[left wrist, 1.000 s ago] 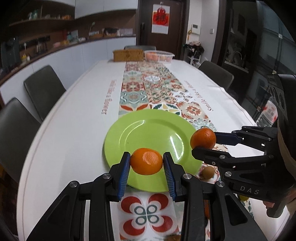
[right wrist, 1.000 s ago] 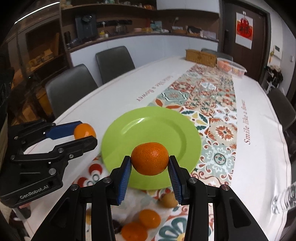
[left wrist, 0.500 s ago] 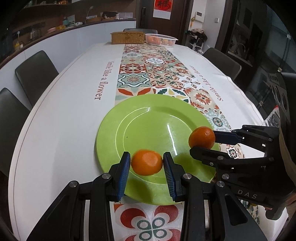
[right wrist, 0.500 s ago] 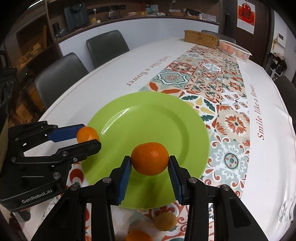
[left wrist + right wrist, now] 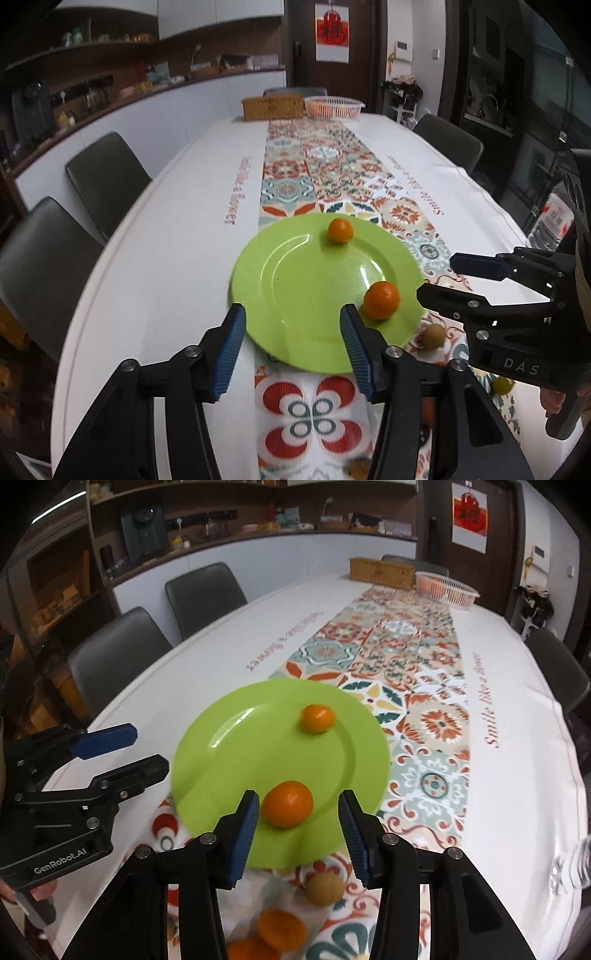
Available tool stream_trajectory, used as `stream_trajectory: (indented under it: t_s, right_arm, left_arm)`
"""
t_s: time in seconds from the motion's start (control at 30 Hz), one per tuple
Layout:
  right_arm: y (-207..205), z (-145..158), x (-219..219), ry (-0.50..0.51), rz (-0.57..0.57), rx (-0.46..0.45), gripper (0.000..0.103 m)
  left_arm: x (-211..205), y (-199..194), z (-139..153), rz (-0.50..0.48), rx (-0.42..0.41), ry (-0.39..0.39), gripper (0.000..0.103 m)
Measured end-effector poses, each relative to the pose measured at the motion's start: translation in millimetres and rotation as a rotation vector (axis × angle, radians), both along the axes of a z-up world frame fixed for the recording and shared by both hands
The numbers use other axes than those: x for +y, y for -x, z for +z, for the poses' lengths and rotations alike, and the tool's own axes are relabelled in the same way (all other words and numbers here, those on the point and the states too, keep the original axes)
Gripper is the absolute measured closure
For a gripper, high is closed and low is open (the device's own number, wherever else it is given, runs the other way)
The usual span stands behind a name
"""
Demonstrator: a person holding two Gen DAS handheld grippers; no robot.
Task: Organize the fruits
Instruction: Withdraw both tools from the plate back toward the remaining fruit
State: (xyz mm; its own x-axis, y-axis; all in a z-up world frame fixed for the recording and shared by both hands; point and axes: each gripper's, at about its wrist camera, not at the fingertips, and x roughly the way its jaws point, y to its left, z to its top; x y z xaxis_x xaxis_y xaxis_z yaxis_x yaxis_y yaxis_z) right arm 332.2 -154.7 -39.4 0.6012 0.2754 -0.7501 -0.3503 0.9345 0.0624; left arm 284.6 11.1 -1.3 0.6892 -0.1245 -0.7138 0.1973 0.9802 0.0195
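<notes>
A: Report the state of both tools.

B: The left hand-held gripper [image 5: 291, 347] is spread wide with nothing between its pads, poised over the near rim of the green plate [image 5: 295, 280]. The right hand-held gripper [image 5: 297, 836] is also spread; the near mandarin [image 5: 287, 804] lies between its fingers on the plate, apparently touching neither pad.

A: Where is the rest of the fruit?

B: The far mandarin [image 5: 317, 718] lies near the plate's far rim. Off the plate, on the table [image 5: 517, 775] below the right tool, lie a brown round fruit [image 5: 324, 888] and at least two more mandarins [image 5: 281, 932].

A: Handling guidance for the next pickup?

B: Judged light, round and soft-skinned. The fruit is likely to roll on the smooth plate. Grip across the widest part with the pads centred. Apply moderate pressure only; excess force could bruise the peel.
</notes>
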Motion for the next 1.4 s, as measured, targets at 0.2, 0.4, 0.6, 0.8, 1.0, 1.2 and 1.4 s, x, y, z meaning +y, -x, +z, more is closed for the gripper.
stream_trajectory:
  t_s: [0.2,0.4,0.6,0.8,1.0,1.2,1.4]
  right_arm:
    - [40.7,26.9,-6.2,-0.004,-0.008,-0.085,0.048]
    - [77.8,43.1,-13.1,-0.008,-0.034,-0.136,0.037]
    - [109.4,46.3,-21.7,-0.041,-0.052,-0.133,0.034]
    - [130.6,39.1,-27.5,-0.046,-0.073,-0.124,0.034]
    - [141.6,28.3,-31.8,-0.049,-0.1,-0.097,0.034]
    - [153.1,17.2,-35.0,-0.053,-0.125,-0.078,0.034]
    - [166.0,3.0,-38.5,-0.06,-0.149,-0.063,0.034]
  left_arm:
    - [-6.9,42.3,22.6,-0.006,-0.06,-0.006,0.04]
    - [-8.7,80.4,35.5,0.004,-0.104,-0.008,0.032]
    - [-13.2,111.7,42.0,0.007,-0.137,-0.009,0.024]
    - [-14.6,125.7,34.2,0.052,-0.122,-0.022,0.023]
    - [-15.1,133.8,19.3,0.046,-0.081,0.002,0.023]
    - [-18.0,145.1,7.1,0.024,-0.078,0.011,0.023]
    - [-20.5,156.6,-3.5,0.01,-0.092,0.002,0.023]
